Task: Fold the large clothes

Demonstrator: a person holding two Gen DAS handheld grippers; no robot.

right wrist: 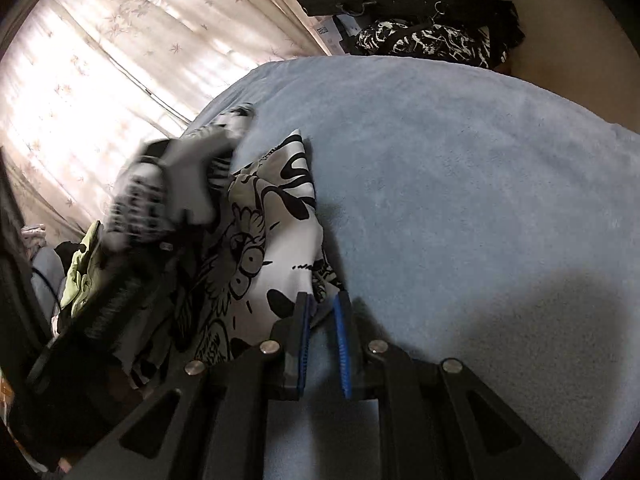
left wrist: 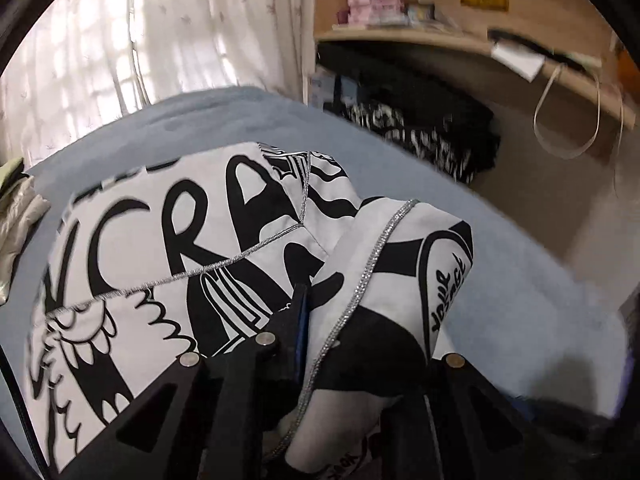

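Note:
A white garment with bold black cartoon print and silver trim (left wrist: 160,240) lies bunched on a pale blue blanket (left wrist: 500,260). My left gripper (left wrist: 320,308) is shut on a raised fold of it. Only the left finger (left wrist: 300,312) shows, because cloth drapes over the other. In the right wrist view the same garment (right wrist: 272,216) lies to the left on the blanket (right wrist: 460,180). My right gripper (right wrist: 323,308) sits low over the blanket, its blue pads nearly together on a thin corner of the garment. The left gripper's body (right wrist: 112,300) appears blurred at the far left.
A sunlit curtain (left wrist: 140,40) hangs behind the bed. A wooden desk (left wrist: 460,40) with boxes stands at the back right. Dark patterned clothes (right wrist: 432,44) lie beyond the bed's far edge. A green cloth pile (right wrist: 84,276) sits at the left. Bare blanket stretches to the right.

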